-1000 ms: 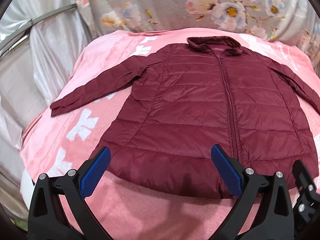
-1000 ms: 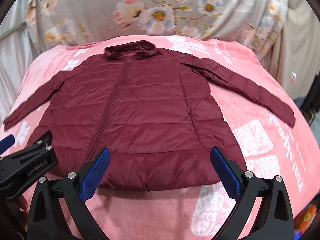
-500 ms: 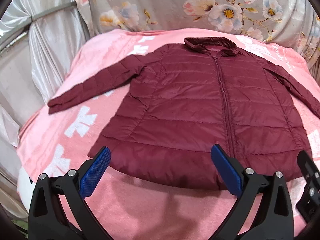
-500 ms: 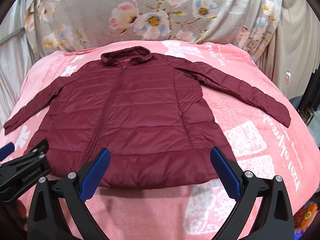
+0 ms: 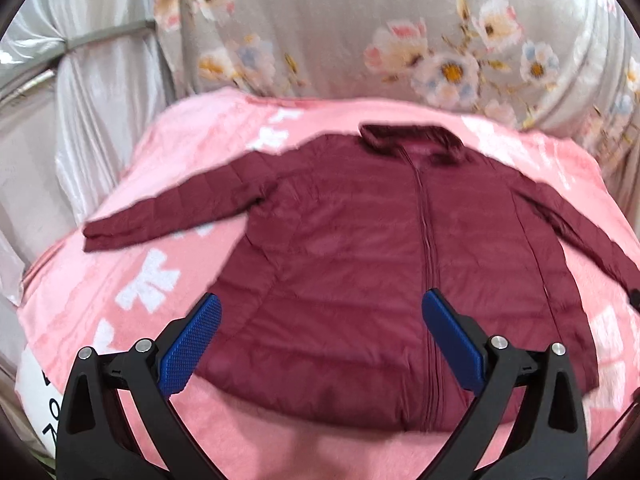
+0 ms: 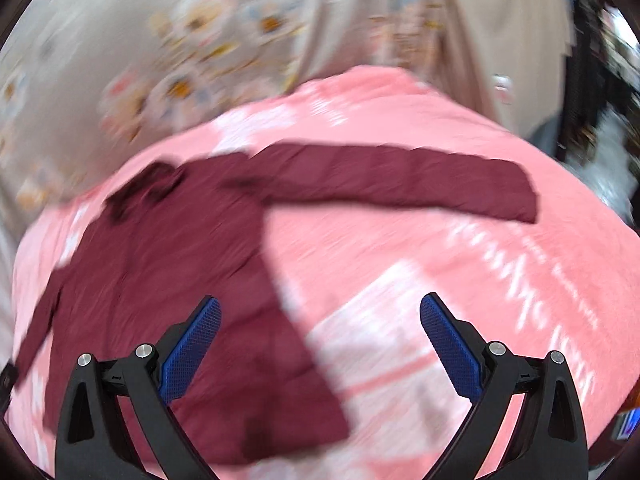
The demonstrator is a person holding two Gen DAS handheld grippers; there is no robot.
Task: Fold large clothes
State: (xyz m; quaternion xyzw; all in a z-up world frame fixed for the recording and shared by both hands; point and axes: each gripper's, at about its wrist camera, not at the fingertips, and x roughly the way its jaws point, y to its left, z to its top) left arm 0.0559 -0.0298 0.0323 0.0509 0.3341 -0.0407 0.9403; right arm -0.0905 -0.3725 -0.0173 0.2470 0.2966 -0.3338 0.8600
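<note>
A dark red quilted jacket [image 5: 380, 264] lies flat, zipped, front up, on a pink blanket [image 5: 120, 280], collar at the far side and both sleeves spread out. My left gripper [image 5: 320, 320] is open and empty, above the jacket's near hem left of the zipper. In the blurred right wrist view the jacket [image 6: 180, 280] fills the left half and its right sleeve [image 6: 400, 184] stretches to the right. My right gripper [image 6: 320, 320] is open and empty, over the jacket's right edge and the blanket [image 6: 480, 280].
A grey floral curtain [image 5: 360, 40] hangs behind the bed. Silvery drapes [image 5: 80, 100] stand at the left. A white round object [image 5: 36, 400] sits at the blanket's near left edge. Dark clutter [image 6: 600, 100] lies beyond the bed's right side.
The right gripper has swung quickly to the right, so the jacket's right sleeve is now ahead of it. The left gripper has pulled back and tilted up slightly. Both stay open.
</note>
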